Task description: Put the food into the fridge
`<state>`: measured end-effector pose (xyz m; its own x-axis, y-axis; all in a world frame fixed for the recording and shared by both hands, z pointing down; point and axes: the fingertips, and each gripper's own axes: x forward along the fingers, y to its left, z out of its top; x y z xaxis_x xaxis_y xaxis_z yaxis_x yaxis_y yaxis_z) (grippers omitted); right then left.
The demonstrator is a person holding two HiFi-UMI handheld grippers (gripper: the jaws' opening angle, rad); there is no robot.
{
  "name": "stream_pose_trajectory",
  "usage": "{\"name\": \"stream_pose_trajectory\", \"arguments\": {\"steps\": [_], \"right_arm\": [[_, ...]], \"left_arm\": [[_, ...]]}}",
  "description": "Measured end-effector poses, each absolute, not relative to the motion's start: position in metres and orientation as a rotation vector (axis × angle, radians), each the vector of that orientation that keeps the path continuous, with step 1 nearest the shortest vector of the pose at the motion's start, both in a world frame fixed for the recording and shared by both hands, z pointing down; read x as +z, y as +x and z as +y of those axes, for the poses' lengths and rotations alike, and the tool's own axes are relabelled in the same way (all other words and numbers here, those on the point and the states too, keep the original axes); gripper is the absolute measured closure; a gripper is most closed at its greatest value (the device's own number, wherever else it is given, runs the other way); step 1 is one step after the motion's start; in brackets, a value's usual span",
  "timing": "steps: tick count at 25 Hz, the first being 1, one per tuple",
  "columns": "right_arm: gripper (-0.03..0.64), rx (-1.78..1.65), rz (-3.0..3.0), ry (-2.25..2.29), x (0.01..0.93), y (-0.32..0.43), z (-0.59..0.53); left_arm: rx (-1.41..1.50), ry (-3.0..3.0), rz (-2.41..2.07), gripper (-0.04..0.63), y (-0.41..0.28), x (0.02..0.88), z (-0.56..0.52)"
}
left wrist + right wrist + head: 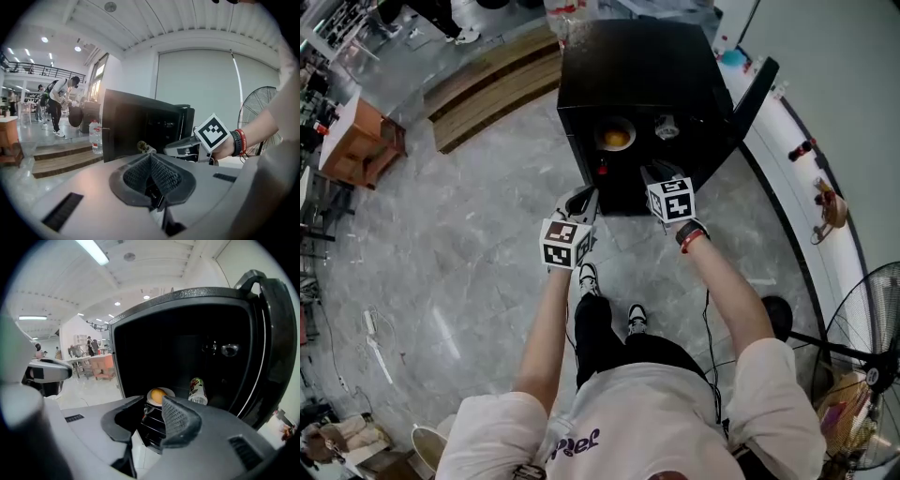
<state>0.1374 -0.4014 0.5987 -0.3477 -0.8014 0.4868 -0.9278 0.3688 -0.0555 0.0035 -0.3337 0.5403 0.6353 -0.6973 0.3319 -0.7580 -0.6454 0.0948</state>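
A small black fridge (637, 66) stands on the floor with its door (755, 94) swung open to the right. On its shelf sit a white plate of orange food (616, 137) and a drink can (667, 127). My right gripper (661, 172) hovers at the fridge opening. In the right gripper view, my right gripper (152, 411) has a gap between its pads with nothing in it, and beyond it are the plate (158, 395) and the can (198, 390). My left gripper (581, 199) is just left of the opening. In its own view, my left gripper (151, 161) has its pads together and empty.
Wooden steps (492, 89) lie left of the fridge, with a water bottle (95, 137) on them. A fan (872, 319) stands at the right by a white ledge (787, 178). A wooden table (356, 141) is far left. A person (58, 101) stands in the background.
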Motion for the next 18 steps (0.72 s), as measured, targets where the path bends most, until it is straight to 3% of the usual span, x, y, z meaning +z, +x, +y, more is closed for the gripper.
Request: {"name": "stream_pose_trajectory", "arguments": {"steps": [18], "right_arm": [[0.606, 0.390, -2.264, 1.565, 0.516, 0.170, -0.308]], "left_arm": [[0.370, 2.645, -1.275, 0.577, -0.014, 0.483, -0.273]]}}
